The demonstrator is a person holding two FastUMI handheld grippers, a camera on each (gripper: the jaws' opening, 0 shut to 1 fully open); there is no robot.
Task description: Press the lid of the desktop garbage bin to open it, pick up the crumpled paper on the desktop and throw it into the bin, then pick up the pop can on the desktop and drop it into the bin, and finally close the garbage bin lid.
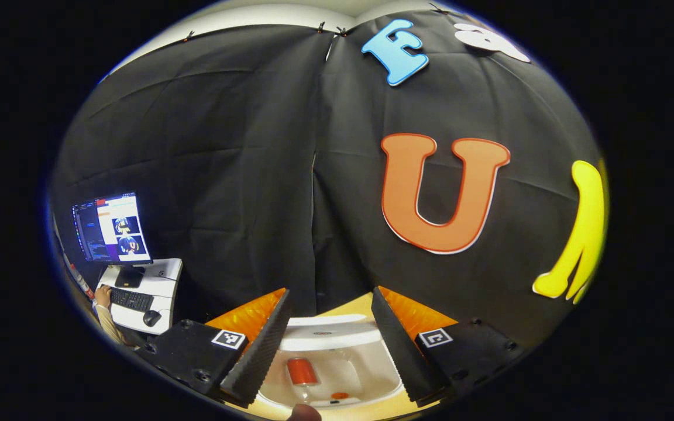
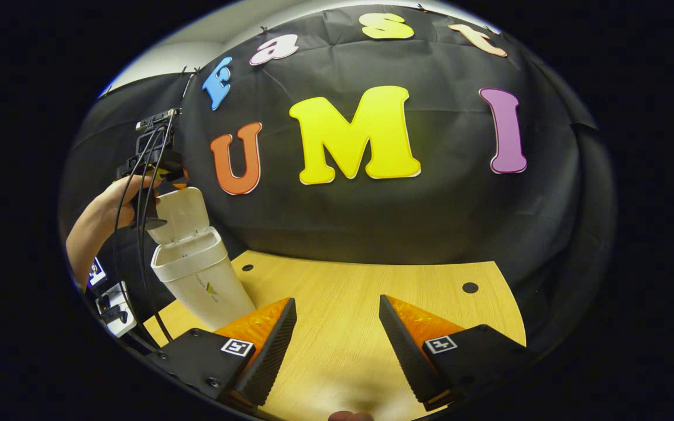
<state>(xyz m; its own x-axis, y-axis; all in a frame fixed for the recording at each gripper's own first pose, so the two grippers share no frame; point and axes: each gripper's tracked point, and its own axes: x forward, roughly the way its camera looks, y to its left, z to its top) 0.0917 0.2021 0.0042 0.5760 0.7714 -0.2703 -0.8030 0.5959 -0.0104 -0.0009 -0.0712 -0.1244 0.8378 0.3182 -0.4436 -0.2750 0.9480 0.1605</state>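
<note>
A hand point(image 2: 100, 219) holds the left gripper point(image 1: 330, 342), jaws apart and empty, above the open garbage bin point(image 2: 196, 275) as the right gripper point(image 2: 337, 342) hovers, spread, over the desktop point(image 2: 372, 286).

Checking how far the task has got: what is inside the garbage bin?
Inside the open bin a red pop can lies, with a small orange object near it. No crumpled paper can be made out; the fingers cover the sides.

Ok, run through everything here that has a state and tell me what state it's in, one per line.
Bin: upright on the table, open.
Lid: raised, standing up behind the rim.
Can: inside the bin.
Left gripper: open, empty, above the bin's mouth.
Right gripper: open, empty, over bare table.
Monitor: on.
</note>
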